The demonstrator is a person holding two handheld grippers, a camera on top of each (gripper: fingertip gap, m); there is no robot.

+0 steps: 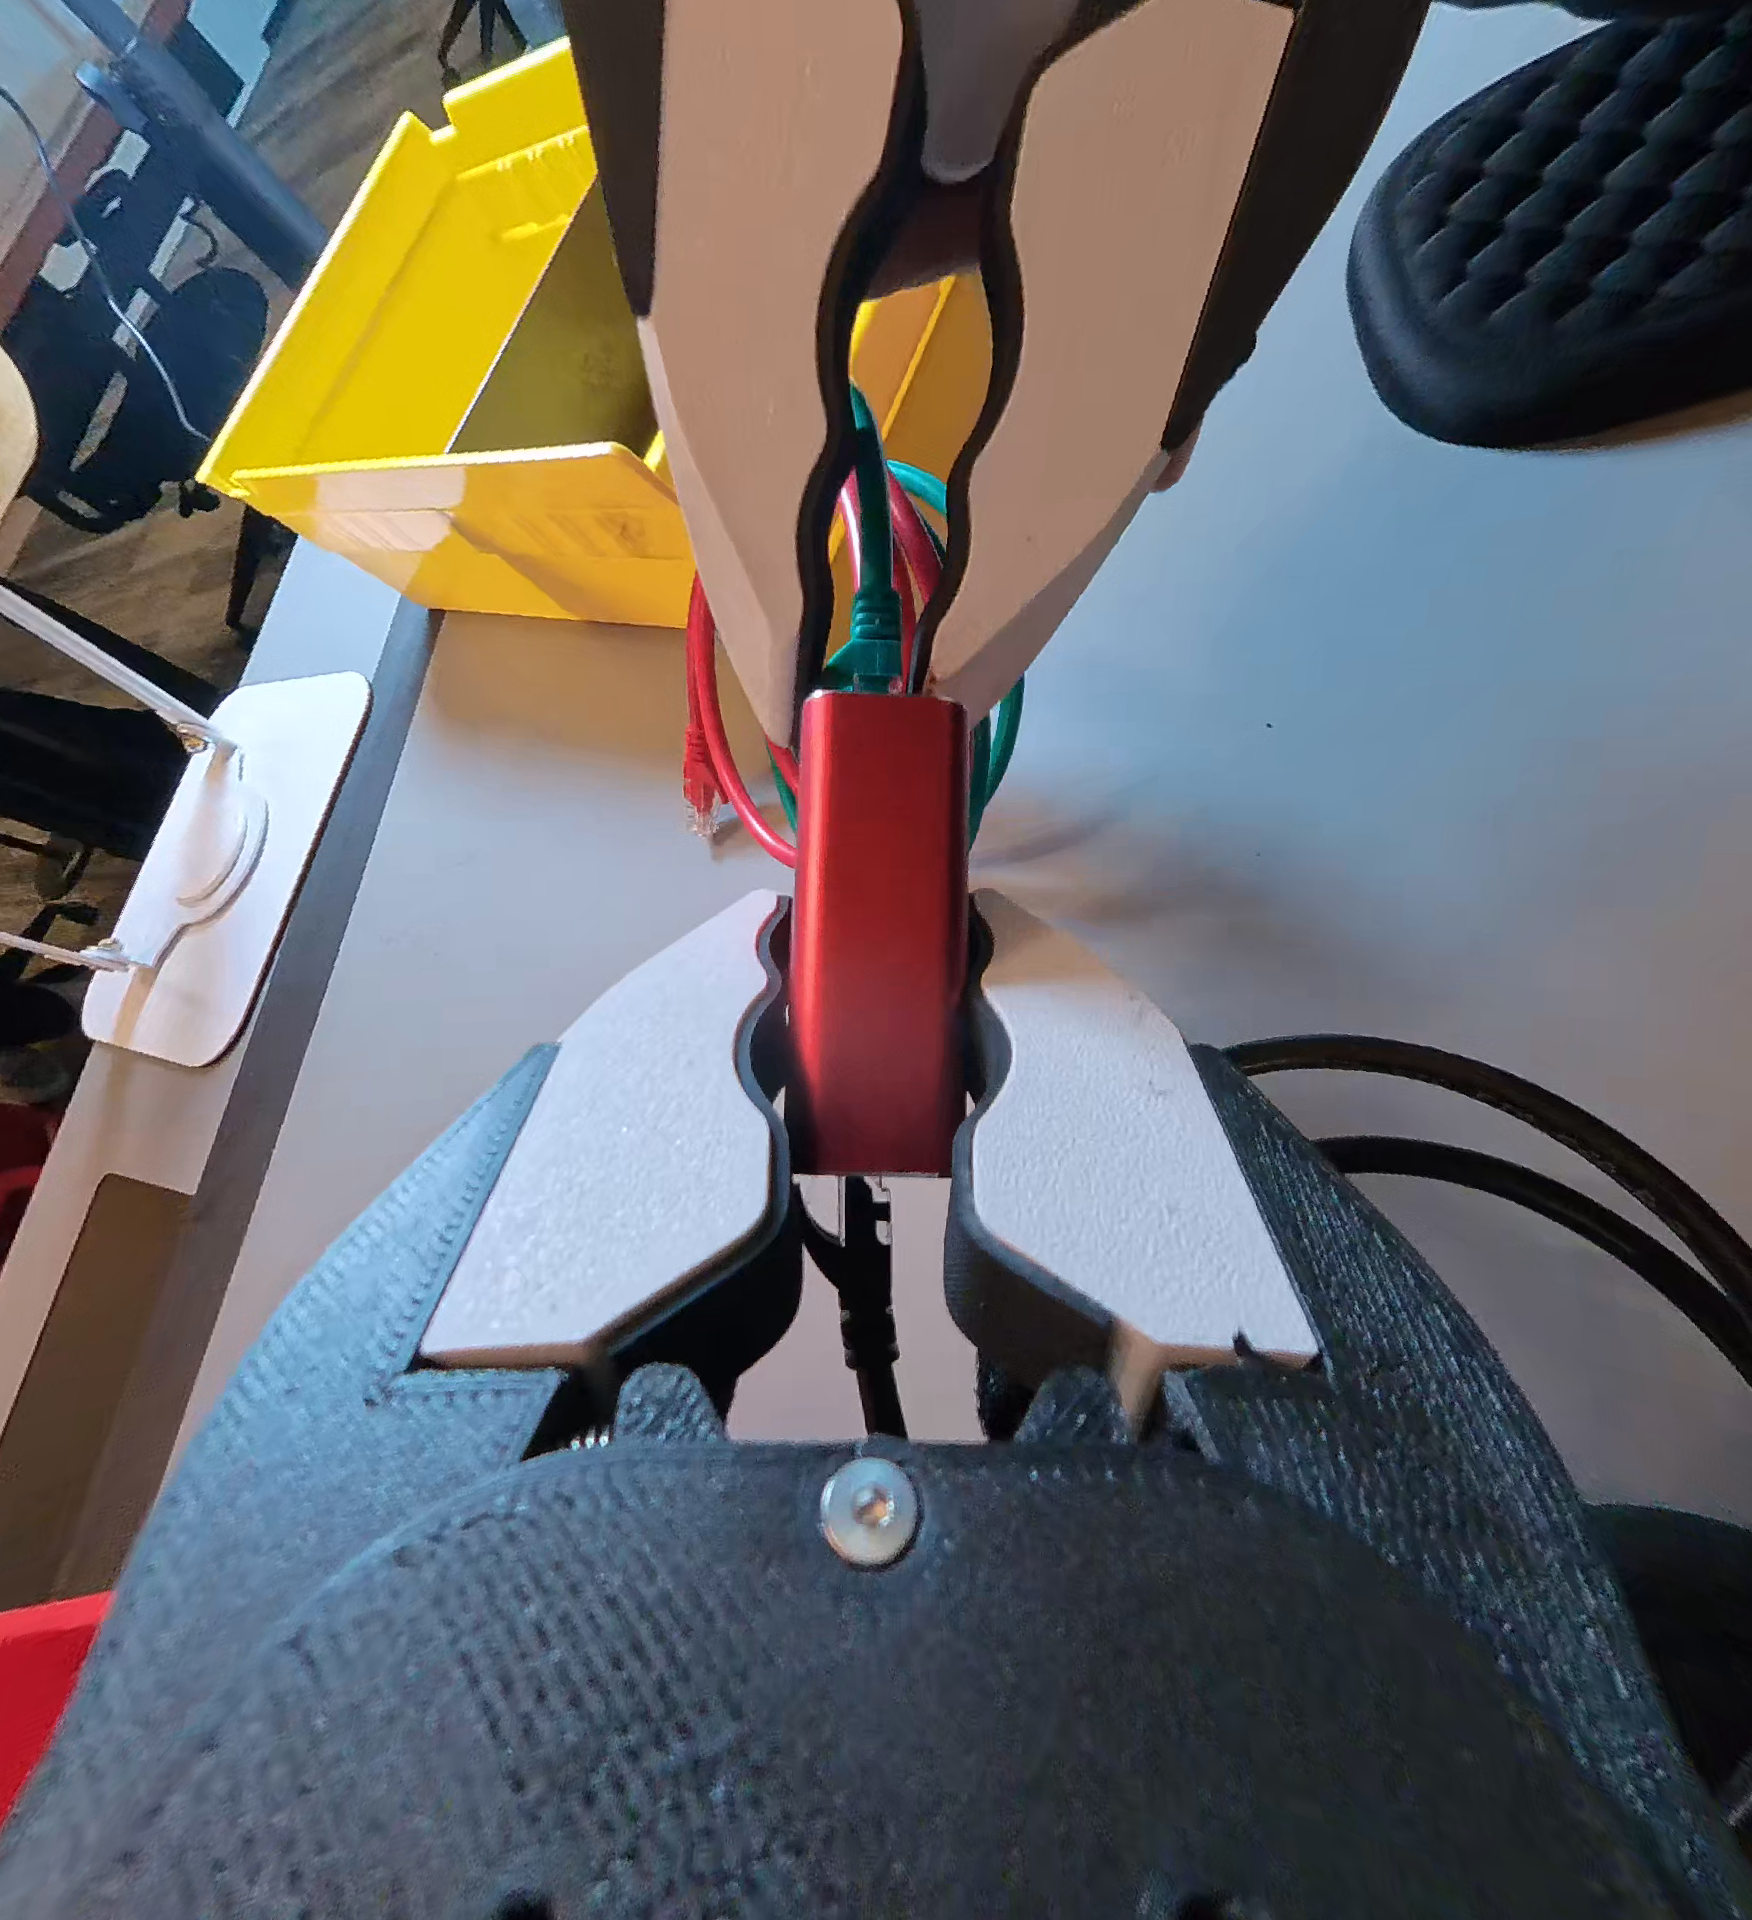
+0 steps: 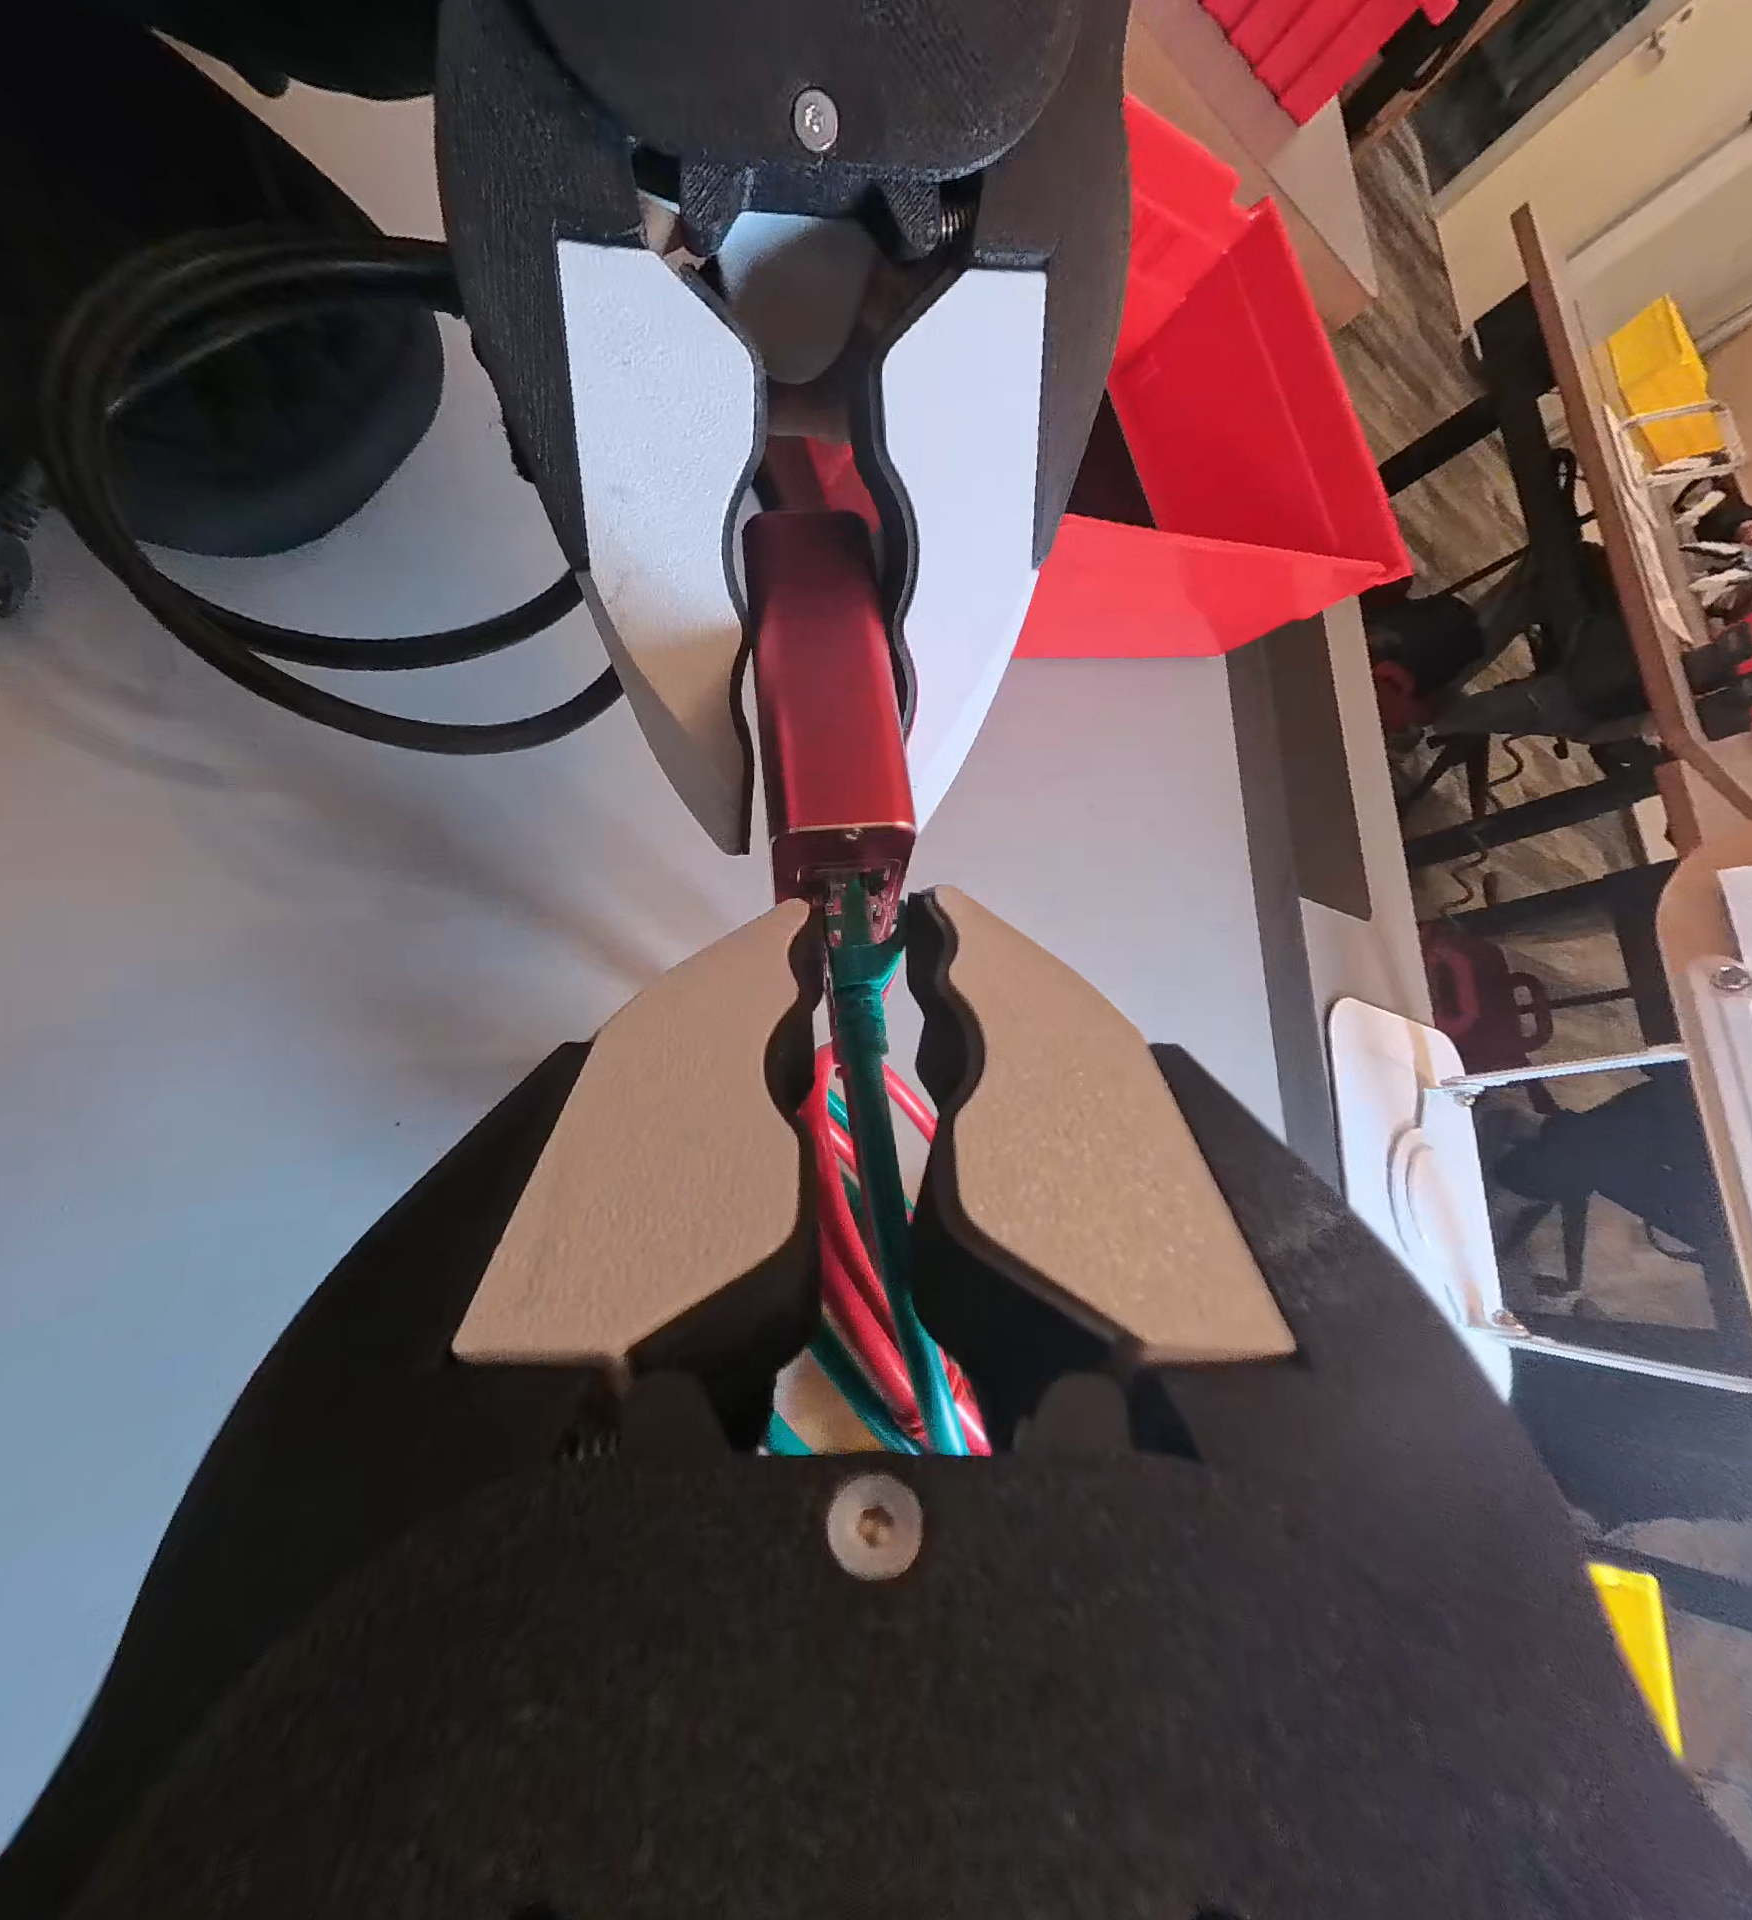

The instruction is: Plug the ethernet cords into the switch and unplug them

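left gripper [image 1: 880, 914] jaws pinch red metal switch [image 1: 877, 935]; right gripper [image 2: 856, 904] jaws clamp green cord [image 2: 867, 1039].

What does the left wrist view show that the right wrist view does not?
Only the left wrist view: the red cord's loose plug lying on the table and a yellow bin.
Only the right wrist view: the switch's port face, with the green plug in it.
Both: the left gripper clamping the red switch and the right gripper at the green cord.

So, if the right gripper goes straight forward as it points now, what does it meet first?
Most likely the red switch: its port end sits just ahead of the right gripper, with the green cord's plug between the fingertips. The left gripper lies behind.
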